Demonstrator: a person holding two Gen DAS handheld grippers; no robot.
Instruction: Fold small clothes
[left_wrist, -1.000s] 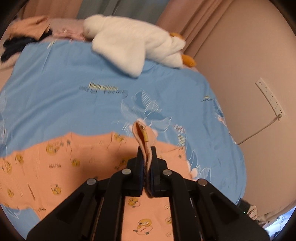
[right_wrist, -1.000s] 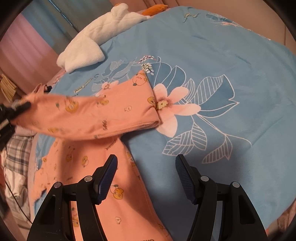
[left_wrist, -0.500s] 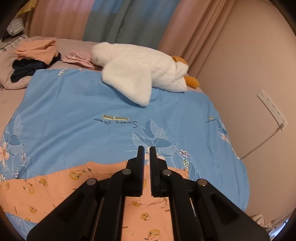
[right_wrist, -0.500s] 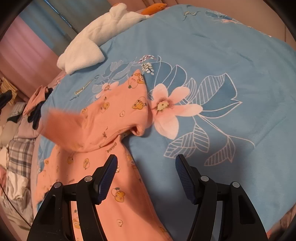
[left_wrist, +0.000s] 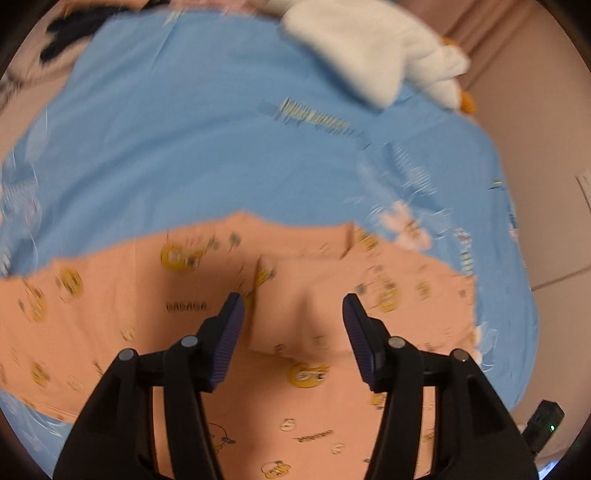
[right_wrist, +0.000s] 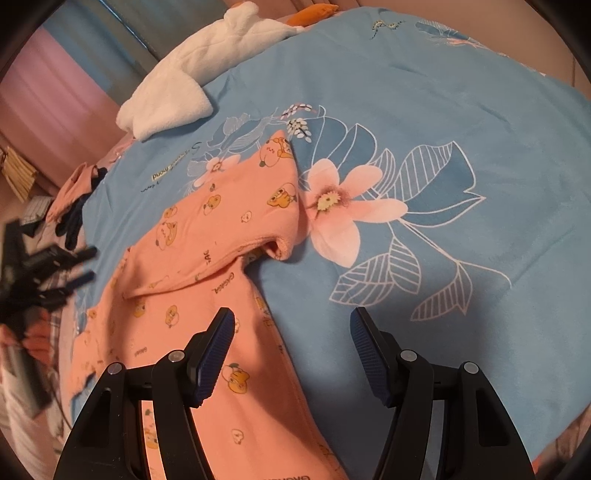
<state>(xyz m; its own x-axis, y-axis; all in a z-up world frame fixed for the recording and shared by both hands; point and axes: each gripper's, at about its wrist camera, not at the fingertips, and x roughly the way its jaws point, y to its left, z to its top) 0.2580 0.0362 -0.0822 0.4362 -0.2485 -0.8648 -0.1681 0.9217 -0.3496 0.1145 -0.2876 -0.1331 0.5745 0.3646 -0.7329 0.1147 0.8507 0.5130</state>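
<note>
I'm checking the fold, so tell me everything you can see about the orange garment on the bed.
The orange garment is soft knit printed with small yellow cartoon figures and lettering. It lies spread on the blue floral sheet, one sleeve folded across the body, its ribbed cuff curled. Neither tool touches it; both hover open above it.

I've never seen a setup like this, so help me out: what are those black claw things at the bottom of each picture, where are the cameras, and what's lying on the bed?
Each black claw is a hand-held two-finger tool; a person carries one in each hand. A fisheye camera sits on each tool and looks along its fingers, so one picture comes from the left tool and the other from the right tool. On the blue floral bedsheet lies a peach garment printed with small cartoons, one sleeve folded across it. A white plush toy lies at the far end. Neither tool holds anything: the left one's jaws have just been opening, with nothing pinched, and the right one's stand open above the cloth.
</note>
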